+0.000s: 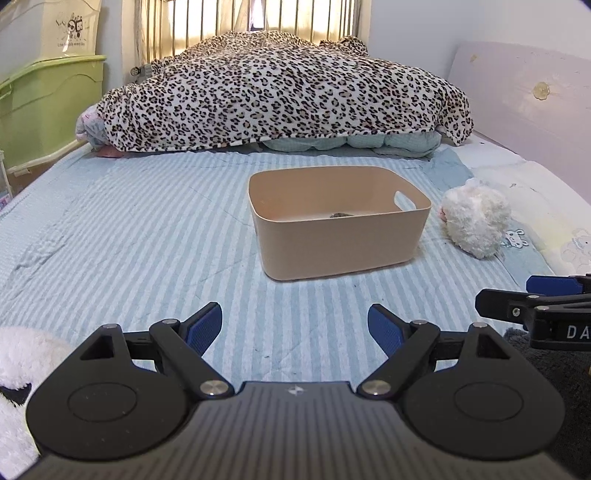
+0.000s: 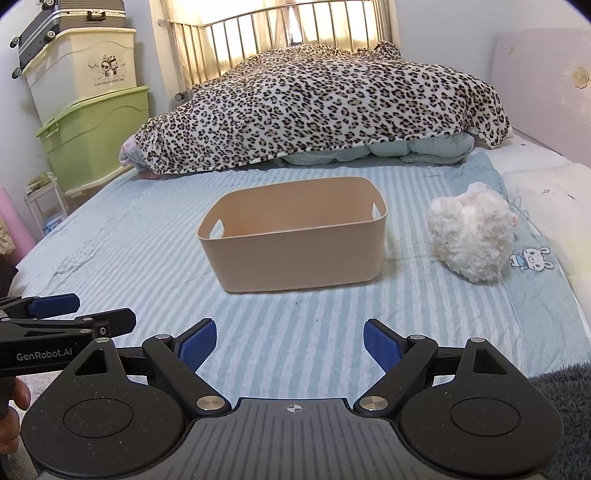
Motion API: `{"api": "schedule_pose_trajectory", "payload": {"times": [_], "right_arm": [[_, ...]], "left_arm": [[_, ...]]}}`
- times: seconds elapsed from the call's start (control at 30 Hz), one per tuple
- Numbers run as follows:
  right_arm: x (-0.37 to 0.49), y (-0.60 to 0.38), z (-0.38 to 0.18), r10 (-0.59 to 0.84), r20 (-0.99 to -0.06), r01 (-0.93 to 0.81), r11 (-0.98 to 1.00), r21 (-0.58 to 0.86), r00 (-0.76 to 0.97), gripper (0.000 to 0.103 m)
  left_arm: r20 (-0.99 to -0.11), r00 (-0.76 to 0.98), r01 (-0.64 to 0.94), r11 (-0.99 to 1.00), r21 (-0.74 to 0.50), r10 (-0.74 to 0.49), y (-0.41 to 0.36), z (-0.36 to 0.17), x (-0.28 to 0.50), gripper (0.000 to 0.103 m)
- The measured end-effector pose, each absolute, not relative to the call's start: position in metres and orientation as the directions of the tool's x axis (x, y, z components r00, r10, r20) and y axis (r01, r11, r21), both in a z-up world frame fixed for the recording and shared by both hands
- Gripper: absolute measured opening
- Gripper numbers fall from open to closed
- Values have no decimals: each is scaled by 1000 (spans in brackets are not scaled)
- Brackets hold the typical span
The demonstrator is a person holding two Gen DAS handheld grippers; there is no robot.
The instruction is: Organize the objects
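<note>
Striped bedding (image 2: 147, 258) covered the bed, soft and wrinkled. Both grippers, left (image 1: 295, 328) and right (image 2: 290, 343), hovered with fingers spread, grasping nothing. A white plush (image 2: 471, 236) lay right of the bin (image 2: 295, 258), apart. Its fluff might slip from a shallow pinch, or the light bin could be nudged.

A home bedroom: a bed (image 2: 147, 258) with a blue striped sheet, a leopard-print blanket (image 2: 325, 107) heaped at its far end, a metal-barred bedframe (image 2: 295, 29) against a bright window, stacked plastic storage bins (image 2: 88, 110) and a suitcase (image 2: 70, 18) along the wall.
</note>
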State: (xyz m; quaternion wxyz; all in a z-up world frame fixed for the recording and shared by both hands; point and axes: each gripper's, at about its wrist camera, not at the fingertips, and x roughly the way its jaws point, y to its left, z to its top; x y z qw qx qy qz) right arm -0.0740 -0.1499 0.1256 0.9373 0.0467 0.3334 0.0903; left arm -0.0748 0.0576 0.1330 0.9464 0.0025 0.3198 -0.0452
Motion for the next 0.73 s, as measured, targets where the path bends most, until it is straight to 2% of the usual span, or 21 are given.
{"api": "schedule_pose_trajectory", "payload": {"times": [0.73], "right_arm": [[-77,-154,121,202,-626,-132,979,157,753,88]], "left_arm": [[-614,784,103,994,-19,-93,50,131,-80,87]]}}
